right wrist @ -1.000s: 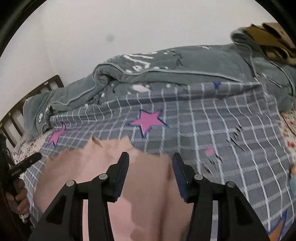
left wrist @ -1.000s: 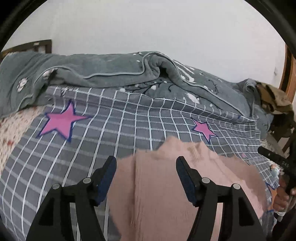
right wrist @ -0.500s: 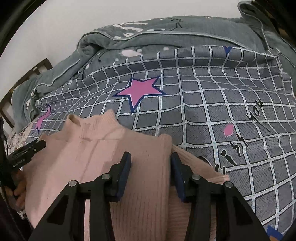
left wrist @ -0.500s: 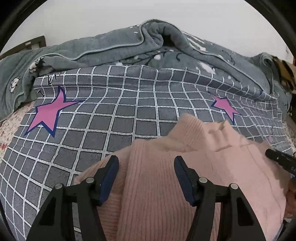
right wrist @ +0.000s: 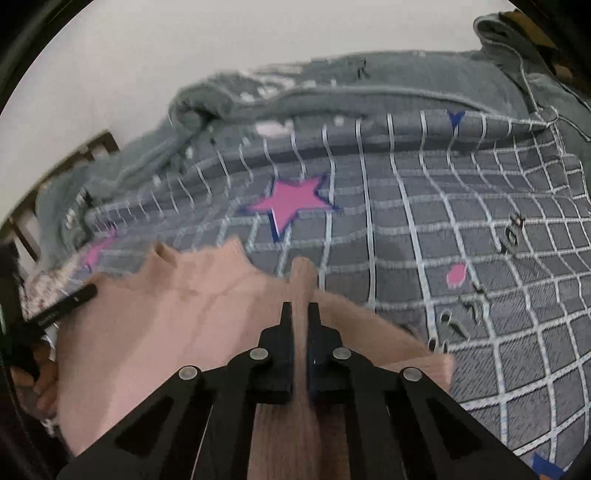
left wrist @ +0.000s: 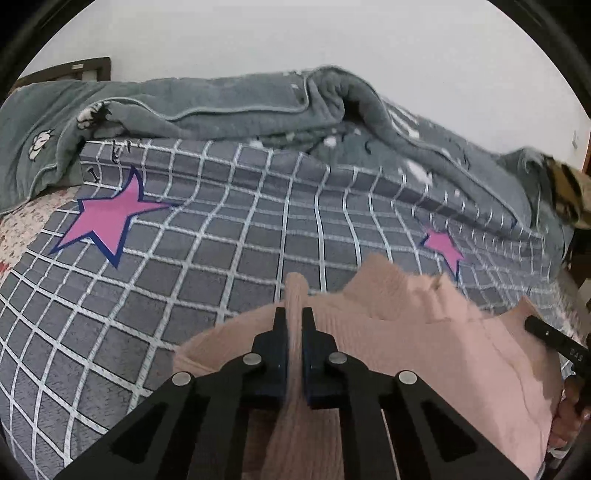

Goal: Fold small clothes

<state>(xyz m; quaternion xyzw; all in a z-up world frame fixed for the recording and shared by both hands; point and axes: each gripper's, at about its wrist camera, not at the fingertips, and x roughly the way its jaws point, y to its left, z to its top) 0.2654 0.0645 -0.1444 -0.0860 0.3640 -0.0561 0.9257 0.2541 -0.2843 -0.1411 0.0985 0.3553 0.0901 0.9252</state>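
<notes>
Left wrist view shows the left claw (left wrist: 293, 325) pinched on a ridge of the pink sweater (left wrist: 424, 347) on the bed's checked quilt (left wrist: 221, 258), the right claw (right wrist: 301, 321) likewise clamped — lift both evenly, keeping the knit taut.

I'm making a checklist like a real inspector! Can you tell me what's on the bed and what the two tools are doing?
Surface: grey checked bedcover with pink stars.
Job's things: pink knitted sweater, spread on the cover.
Clutter: rumpled grey blanket behind; brown patterned cloth at far right.
Grippers: left tool shut on a pinched ridge of sweater; right tool likewise.
Cables: nothing seen.
Surroundings: white wall, dark wooden bed frame.
</notes>
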